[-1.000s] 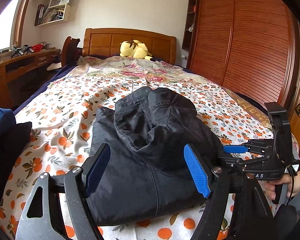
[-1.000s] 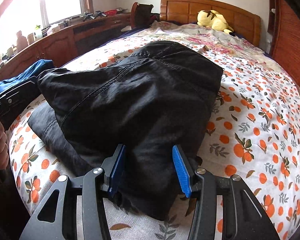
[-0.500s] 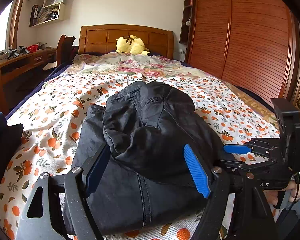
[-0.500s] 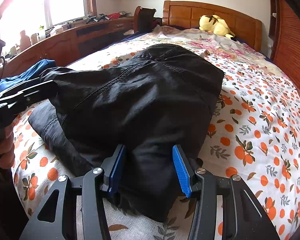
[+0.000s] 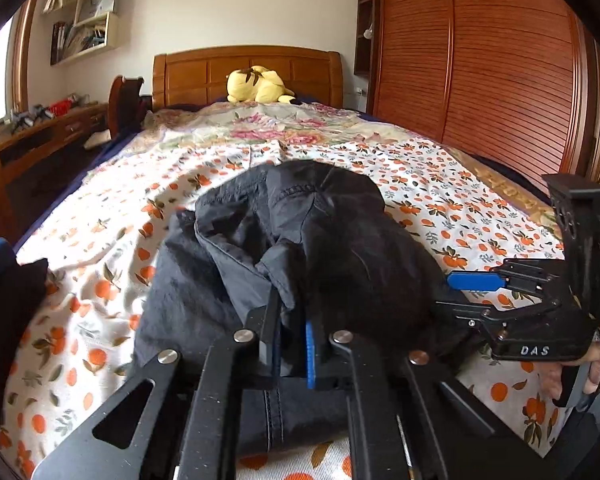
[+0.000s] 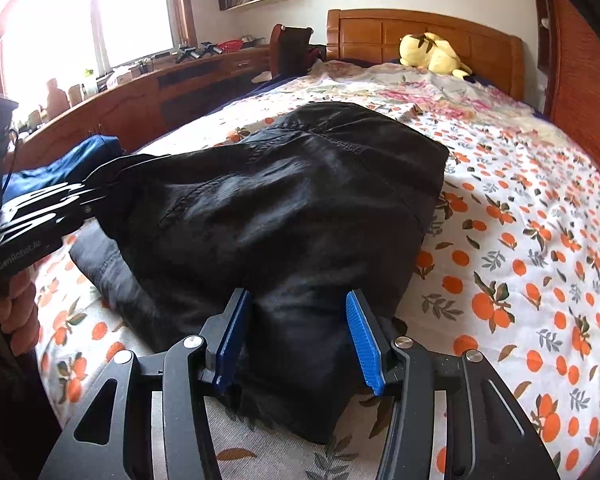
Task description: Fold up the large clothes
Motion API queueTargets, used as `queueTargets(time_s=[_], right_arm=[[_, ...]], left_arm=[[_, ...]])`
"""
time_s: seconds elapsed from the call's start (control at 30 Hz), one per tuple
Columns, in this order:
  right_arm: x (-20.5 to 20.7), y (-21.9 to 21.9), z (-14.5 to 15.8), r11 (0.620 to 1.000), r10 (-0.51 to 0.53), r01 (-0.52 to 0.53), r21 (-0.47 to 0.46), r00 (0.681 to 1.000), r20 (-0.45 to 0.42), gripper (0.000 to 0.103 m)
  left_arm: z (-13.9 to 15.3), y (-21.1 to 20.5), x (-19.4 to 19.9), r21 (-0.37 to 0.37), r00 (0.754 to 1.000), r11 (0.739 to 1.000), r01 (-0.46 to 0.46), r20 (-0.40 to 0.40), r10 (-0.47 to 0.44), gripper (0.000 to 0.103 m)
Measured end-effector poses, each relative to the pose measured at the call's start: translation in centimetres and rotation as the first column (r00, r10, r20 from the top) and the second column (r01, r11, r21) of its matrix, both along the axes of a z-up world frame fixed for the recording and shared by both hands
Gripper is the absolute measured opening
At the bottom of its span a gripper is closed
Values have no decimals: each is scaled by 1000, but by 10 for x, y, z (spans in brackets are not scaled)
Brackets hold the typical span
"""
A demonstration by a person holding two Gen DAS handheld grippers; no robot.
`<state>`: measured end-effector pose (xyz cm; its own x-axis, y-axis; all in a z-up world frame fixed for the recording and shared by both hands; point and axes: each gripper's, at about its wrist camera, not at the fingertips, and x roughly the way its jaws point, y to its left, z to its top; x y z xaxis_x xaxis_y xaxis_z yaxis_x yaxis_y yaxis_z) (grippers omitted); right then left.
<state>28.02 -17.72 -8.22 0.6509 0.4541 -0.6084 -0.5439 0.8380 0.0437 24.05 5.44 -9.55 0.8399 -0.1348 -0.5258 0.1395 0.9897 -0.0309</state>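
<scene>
A black garment [image 5: 300, 248] lies bunched and partly folded on the bed's orange-print sheet [image 5: 100, 248]. My left gripper [image 5: 292, 320] is shut on a raised fold of the garment at its near left edge. My right gripper [image 6: 296, 320] is open, its blue pads astride the garment's [image 6: 284, 208] near right edge, with cloth between them. The right gripper also shows at the right of the left wrist view [image 5: 476, 284]. The left gripper shows at the left of the right wrist view [image 6: 100, 192].
A yellow plush toy [image 5: 256, 86] lies by the wooden headboard [image 5: 248, 72]. A blue cloth [image 6: 76, 160] and dark items sit at the bed's left edge. A wooden desk [image 6: 140, 96] runs along the left, a slatted wardrobe [image 5: 480, 60] along the right.
My left gripper has closed on a fold of the black garment and lifted it slightly. My right gripper stays open in place.
</scene>
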Motion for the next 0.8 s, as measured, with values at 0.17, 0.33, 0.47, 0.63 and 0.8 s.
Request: queueTargets(time_s=[0.17, 0.33, 0.47, 0.63, 0.8], right_arm=[[0, -2, 15, 1000, -15, 14, 20, 1000, 22, 52], [-3, -4, 23, 997, -17, 13, 77, 999, 51, 52], [-8, -4, 25, 991, 16, -23, 132, 998, 55, 52], [-4, 13, 22, 989, 80, -86, 120, 995, 52, 52], [1, 29, 18, 983, 132, -138, 125, 990, 53, 52]], left_arm=[[30, -4, -15, 37, 1000, 999, 7, 17, -7, 7], [63, 7, -26, 95, 998, 995, -28, 51, 23, 7], [65, 41, -32, 117, 993, 987, -114, 52, 109, 7], [16, 93, -28, 114, 971, 968, -225, -60, 232, 7], [-25, 104, -30, 91, 956, 964, -250, -132, 261, 7]])
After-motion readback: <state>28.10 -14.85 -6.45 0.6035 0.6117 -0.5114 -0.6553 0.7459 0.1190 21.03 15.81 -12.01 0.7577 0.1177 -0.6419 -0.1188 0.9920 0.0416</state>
